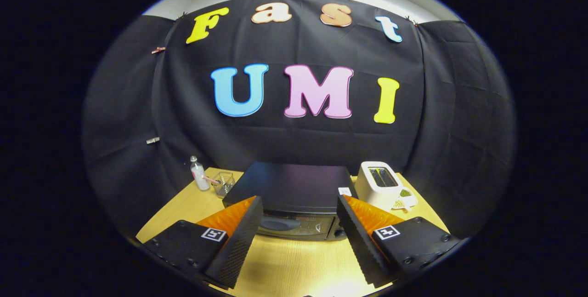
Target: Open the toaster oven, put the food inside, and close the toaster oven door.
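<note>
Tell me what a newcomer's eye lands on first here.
The black toaster oven dominates, sitting on the wooden table just ahead of the open tongs, its door shut. A white slot toaster stands right of it, and a small clear bottle and clear cup stand left.

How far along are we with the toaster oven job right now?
Nothing looks done yet: the toaster oven sits closed beyond the fingers. The gripper is open, empty, facing its door. Left: open the door, load the food, close it. The plate by the white toaster may hold the food.
</note>
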A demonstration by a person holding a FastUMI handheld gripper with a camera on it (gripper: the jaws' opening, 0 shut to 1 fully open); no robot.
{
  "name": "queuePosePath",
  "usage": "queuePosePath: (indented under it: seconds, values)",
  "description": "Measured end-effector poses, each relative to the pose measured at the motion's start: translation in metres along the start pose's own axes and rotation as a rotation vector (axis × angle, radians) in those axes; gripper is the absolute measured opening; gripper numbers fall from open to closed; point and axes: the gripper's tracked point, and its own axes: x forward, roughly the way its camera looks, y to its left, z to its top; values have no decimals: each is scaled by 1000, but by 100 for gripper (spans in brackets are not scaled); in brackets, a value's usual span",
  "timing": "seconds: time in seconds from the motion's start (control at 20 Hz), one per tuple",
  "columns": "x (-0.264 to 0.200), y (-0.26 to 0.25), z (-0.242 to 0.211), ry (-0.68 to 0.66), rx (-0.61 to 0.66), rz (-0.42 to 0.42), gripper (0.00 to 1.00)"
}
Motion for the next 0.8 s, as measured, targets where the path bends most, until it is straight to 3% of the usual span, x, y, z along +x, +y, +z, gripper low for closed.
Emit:
queuePosePath:
  seconds: [0.4, 0.8]
  values:
    - [-47, -30, 55, -172, -75, -55, 100]
    - [-59, -47, 69, -188, 29, -83, 100]
